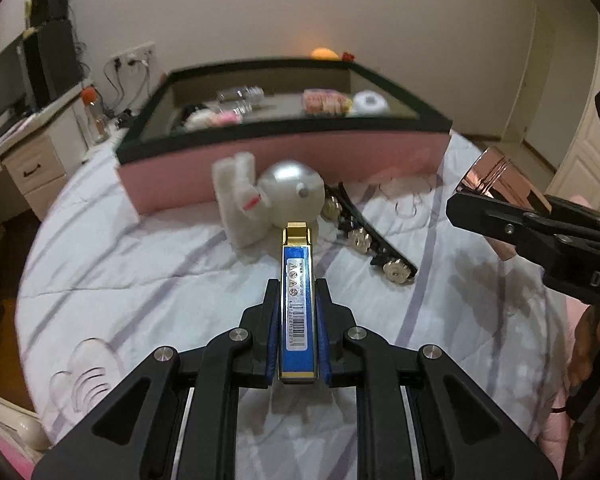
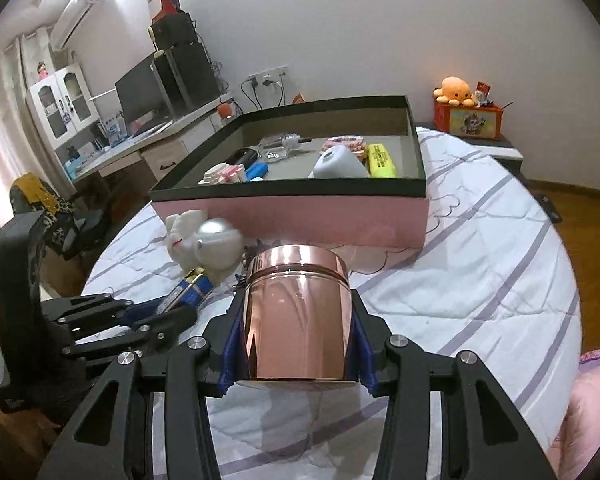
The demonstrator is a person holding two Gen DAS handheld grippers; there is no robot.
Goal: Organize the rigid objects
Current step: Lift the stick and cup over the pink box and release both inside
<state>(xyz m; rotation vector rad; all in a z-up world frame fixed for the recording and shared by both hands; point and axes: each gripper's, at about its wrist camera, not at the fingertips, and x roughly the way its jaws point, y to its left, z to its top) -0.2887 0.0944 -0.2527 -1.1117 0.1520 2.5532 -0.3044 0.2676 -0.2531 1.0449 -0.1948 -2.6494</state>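
**Both hands loaded, box already half full**

The left gripper [image 1: 298, 320] is pinching a slim blue and gold lighter [image 1: 298, 300] flat between its pads, and the right gripper [image 2: 296, 344] is clamping a shiny copper tin [image 2: 296, 320] by its sides. Both are hovering over the bed [image 2: 460, 280], just in front of the pink box [image 2: 300, 216], so neither item is in yet.

Inside the box things are already sitting: a clear bottle [image 2: 278, 145], a yellow highlighter [image 2: 381, 160], a white rounded gadget [image 2: 340, 166], a pink pack [image 2: 346, 143] and some smaller bits. So I'm guessing it's well underway.

Still waiting on the bed right in front of the box: a white plush rabbit with a pearly ball [image 1: 268, 192] and a black hair clip with gold flowers [image 1: 370, 236].

Hard to tell: the left view is blurring the box contents, the near wall of the box is hiding some of its floor, and the clear plastic thing [image 1: 86, 376] far in front of the box, at the frame edge, I can't identify.
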